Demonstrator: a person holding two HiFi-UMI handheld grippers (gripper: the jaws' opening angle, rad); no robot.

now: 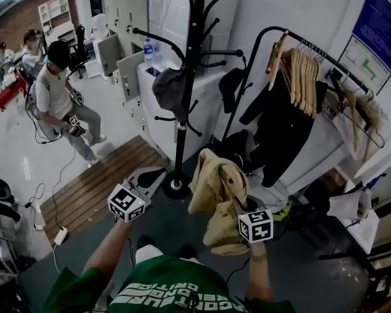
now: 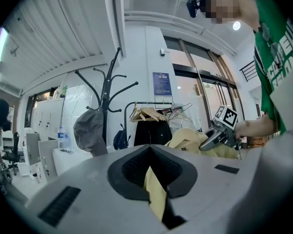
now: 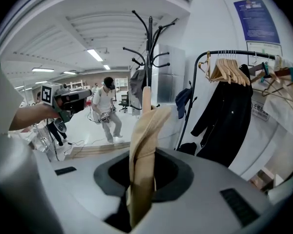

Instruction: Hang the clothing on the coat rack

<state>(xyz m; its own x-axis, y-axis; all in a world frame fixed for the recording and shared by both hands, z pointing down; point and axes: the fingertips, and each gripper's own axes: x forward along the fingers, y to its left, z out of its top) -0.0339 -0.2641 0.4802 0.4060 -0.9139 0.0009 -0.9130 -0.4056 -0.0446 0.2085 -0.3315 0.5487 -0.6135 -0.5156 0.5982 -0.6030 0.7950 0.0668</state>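
Note:
A tan jacket [image 1: 212, 191] hangs bunched between my two grippers, low in front of the black coat rack [image 1: 190, 77]. My right gripper [image 1: 240, 204] is shut on it; in the right gripper view a fold of the jacket [image 3: 141, 145] stands up out of the jaws. My left gripper [image 1: 158, 173] is beside the rack's round base [image 1: 176, 185]. In the left gripper view, a narrow strip of tan cloth [image 2: 155, 191] is pinched in its jaws, with the rest of the jacket [image 2: 190, 139] off to the right. A grey cap [image 1: 169, 91] hangs on one rack arm.
A black clothes rail [image 1: 313, 47] with wooden hangers [image 1: 301, 77] and a black coat [image 1: 280, 132] stands at the right. Behind the rack is a white cabinet [image 1: 205, 106]. Another person [image 1: 58, 100] stands at the left, beyond a wooden platform [image 1: 98, 184] and floor cables [image 1: 42, 197].

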